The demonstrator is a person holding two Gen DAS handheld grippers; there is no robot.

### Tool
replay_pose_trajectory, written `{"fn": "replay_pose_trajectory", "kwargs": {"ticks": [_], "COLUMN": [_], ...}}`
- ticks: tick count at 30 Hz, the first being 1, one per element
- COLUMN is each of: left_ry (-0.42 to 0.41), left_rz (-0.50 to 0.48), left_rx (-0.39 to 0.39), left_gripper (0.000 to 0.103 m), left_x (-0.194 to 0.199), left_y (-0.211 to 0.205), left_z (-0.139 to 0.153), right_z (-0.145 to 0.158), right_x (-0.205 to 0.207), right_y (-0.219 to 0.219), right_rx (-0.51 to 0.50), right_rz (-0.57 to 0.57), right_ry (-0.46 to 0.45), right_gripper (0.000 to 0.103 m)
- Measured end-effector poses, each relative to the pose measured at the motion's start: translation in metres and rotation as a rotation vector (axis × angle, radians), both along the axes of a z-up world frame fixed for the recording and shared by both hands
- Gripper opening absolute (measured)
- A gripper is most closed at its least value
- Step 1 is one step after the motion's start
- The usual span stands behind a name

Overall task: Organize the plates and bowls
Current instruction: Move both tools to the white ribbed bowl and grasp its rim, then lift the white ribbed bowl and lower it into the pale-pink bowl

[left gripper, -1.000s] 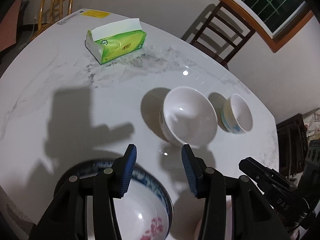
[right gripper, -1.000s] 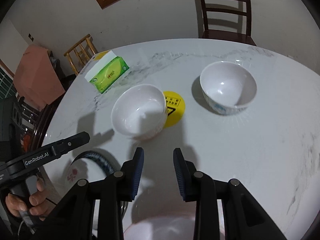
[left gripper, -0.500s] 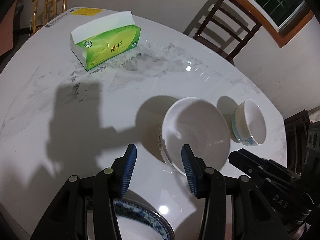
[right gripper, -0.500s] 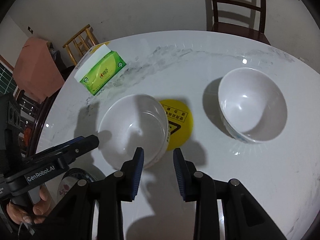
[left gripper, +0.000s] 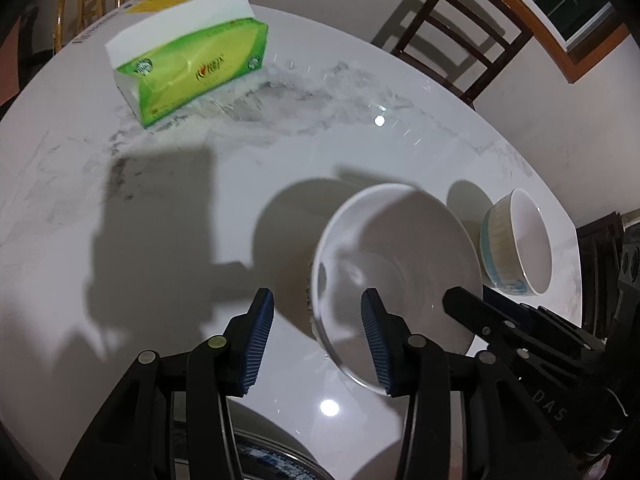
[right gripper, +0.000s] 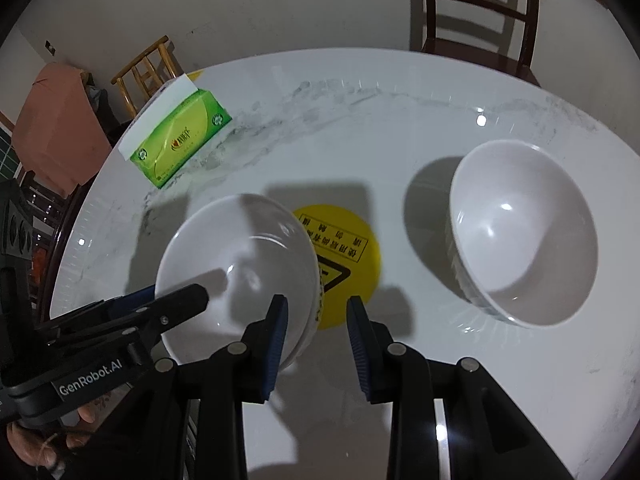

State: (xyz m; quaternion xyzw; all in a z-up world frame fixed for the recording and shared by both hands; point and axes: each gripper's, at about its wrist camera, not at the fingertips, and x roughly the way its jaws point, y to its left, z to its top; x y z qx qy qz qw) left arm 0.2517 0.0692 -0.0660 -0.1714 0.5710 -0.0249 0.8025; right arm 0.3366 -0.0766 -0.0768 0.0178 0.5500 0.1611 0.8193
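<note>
A large white bowl (left gripper: 400,264) stands on the marble table; it also shows in the right wrist view (right gripper: 240,264). My left gripper (left gripper: 316,332) is open, its jaws straddling the bowl's near left rim. My right gripper (right gripper: 318,340) is open, its jaws straddling the bowl's right rim. A smaller white bowl with a blue band (left gripper: 520,244) stands to the right, also in the right wrist view (right gripper: 524,232). A blue-rimmed plate (left gripper: 276,460) lies below the left gripper, mostly hidden.
A green tissue pack (left gripper: 192,68) lies at the far left of the table (left gripper: 120,184). A yellow round sticker (right gripper: 344,256) is on the table by the large bowl. Wooden chairs (left gripper: 460,36) stand behind the table.
Both grippers have moved forward and down to the large white bowl, from hovering near the blue-rimmed plate to straddling the bowl's rim on either side. The bowls have not moved.
</note>
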Motion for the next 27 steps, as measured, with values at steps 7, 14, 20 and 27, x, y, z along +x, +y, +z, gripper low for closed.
{"fn": "replay_pose_trajectory", "kwargs": {"ticks": [7,14,20,27], "left_ry": [0.012,0.015,0.004,-0.027], "left_rz": [-0.022,-0.04,-0.077,-0.131], "left_rx": [-0.005,-0.015,-0.018,-0.016], "left_gripper": [0.018,0.017,0.017,0.017], "left_x": [0.002,-0.001,-0.007,-0.019], "left_y": [-0.008,-0.02,-0.041,-0.071], "left_z": [-0.007,-0.003,0.009,0.031], "right_z": [-0.002,0.002,0.019,0.042], "right_x": [-0.002,-0.009,-0.023,-0.044], "right_y": [-0.003,-0.013,-0.036,-0.064], "right_rx": [0.036,0.032,0.038,0.03], "right_rz": [-0.001,-0.024,-0.057,-0.085], "right_ry": [0.011,0.003,-0.029,-0.065], "right_gripper": [0.018,0.017,0.017,0.017]}}
